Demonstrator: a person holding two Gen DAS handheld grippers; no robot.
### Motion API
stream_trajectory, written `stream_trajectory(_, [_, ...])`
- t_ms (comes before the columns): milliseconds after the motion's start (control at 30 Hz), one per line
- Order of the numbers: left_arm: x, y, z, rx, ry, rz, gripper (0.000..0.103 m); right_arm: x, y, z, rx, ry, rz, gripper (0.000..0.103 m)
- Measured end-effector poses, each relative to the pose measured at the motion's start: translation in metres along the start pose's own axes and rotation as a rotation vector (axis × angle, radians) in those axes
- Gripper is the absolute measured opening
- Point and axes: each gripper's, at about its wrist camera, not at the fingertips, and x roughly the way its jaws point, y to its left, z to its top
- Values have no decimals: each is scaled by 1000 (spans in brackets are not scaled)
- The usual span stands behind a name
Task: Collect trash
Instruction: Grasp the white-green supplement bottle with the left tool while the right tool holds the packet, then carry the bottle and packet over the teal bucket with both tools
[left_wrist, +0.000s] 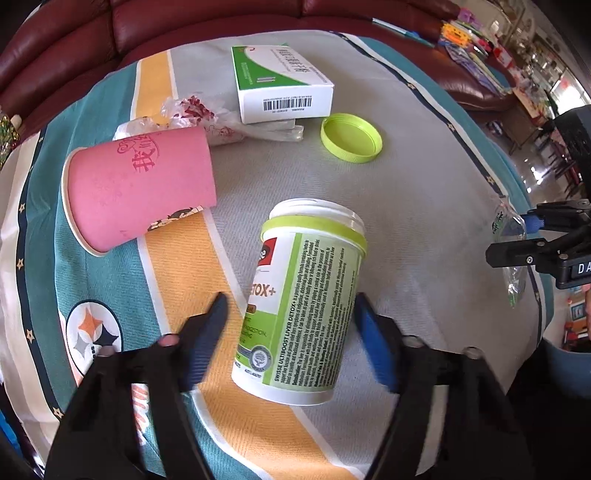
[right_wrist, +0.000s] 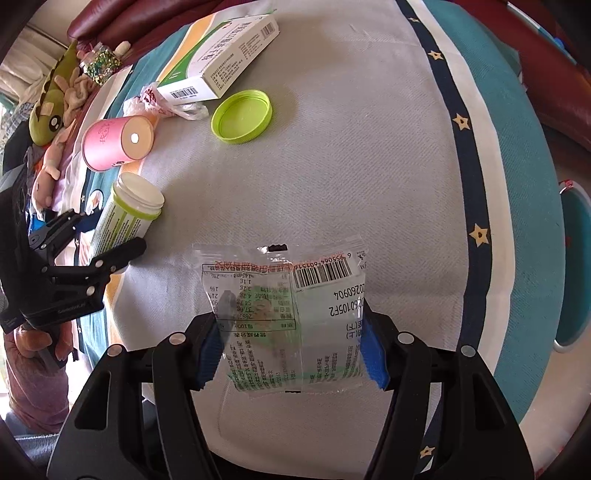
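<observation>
Blue-padded, your left hand-held gripper (left_wrist: 291, 339) spreads wide around the uncapped supplement bottle (left_wrist: 303, 306) lying on the counter (left_wrist: 424, 206); your right hand-held gripper (right_wrist: 291, 343) pinches the clear wrapper (right_wrist: 288, 317).

- Bright daylight fills both views; the windows at the far right edge of the left wrist view are blown out.
- Soft shadows fall beneath the pink cup (left_wrist: 138, 188) and bottle (left_wrist: 306, 306).
- Strong fisheye bending at the edges (dark corners too).
- The clear wrapper (right_wrist: 291, 321) shows slight glare.
</observation>
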Motion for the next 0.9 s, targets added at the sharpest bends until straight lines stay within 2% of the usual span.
stream_trajectory(100, [-5,-5,-1,-14,-31,41,52,-2,-7,0,26,-15,6,60])
stream_trajectory(267, [-15,-21,4,-41,-62,45,52,-10,-24,-3,63,-41,19,60])
stream_trajectory(567, [-14,-71,24,-4,-60,16,52,-31,-65,-11,141,-103,44,60])
stream_trajectory(900, [-8,-150,58,75,-62,-57,52,-68,-141,-25,273,-207,88,60])
